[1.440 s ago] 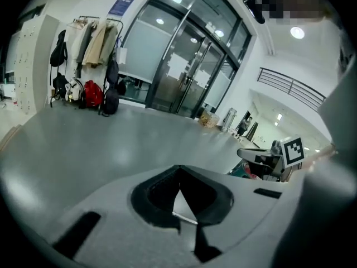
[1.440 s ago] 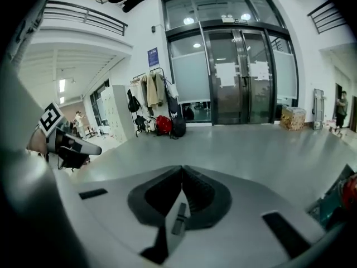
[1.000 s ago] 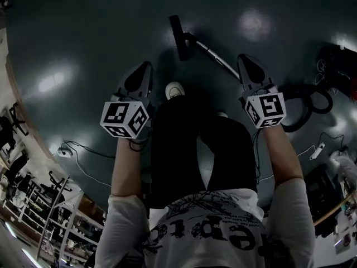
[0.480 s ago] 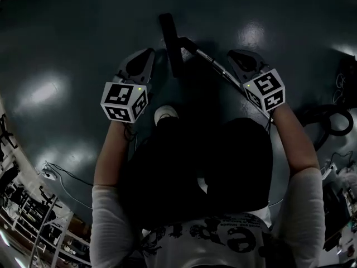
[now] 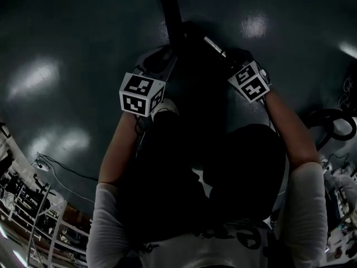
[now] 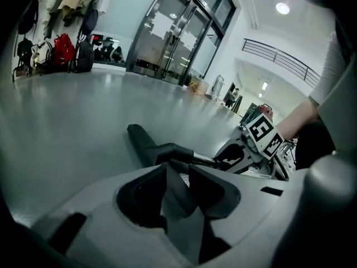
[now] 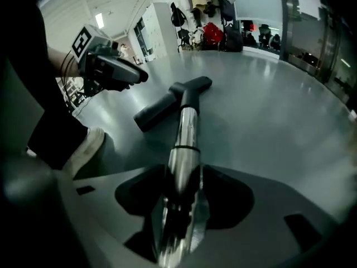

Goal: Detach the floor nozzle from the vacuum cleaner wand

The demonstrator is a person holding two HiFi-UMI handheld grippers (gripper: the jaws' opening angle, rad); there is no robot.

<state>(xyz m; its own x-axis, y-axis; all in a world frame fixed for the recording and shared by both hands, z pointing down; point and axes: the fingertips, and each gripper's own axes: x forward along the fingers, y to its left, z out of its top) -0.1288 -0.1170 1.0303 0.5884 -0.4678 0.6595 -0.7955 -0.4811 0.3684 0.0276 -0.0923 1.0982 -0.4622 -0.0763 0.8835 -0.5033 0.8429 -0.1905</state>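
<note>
The black floor nozzle (image 5: pixel 170 13) lies on the dark floor ahead of me, joined to the chrome wand (image 5: pixel 215 46), which runs back to the right. My left gripper (image 5: pixel 163 59) sits low just behind the nozzle's neck (image 6: pixel 175 151). Its jaws are opening with a narrow gap, and nothing is between them. My right gripper (image 5: pixel 233 57) is down over the wand (image 7: pixel 187 133). Its jaws are opening wide, with the tube lying between the fingers. From the right gripper view, the left gripper (image 7: pixel 131 74) hovers left of the nozzle (image 7: pixel 167 105).
My white shoe (image 5: pixel 164 108) is planted close behind the left gripper. A coiled black hose (image 5: pixel 329 121) lies at the right and a cable (image 5: pixel 61 169) trails on the floor at the left. Coats and bags (image 7: pixel 215 35) hang on the far wall.
Both grippers have dropped from in front of me down to the floor, closing in on the nozzle and wand. The right one now straddles the wand.
</note>
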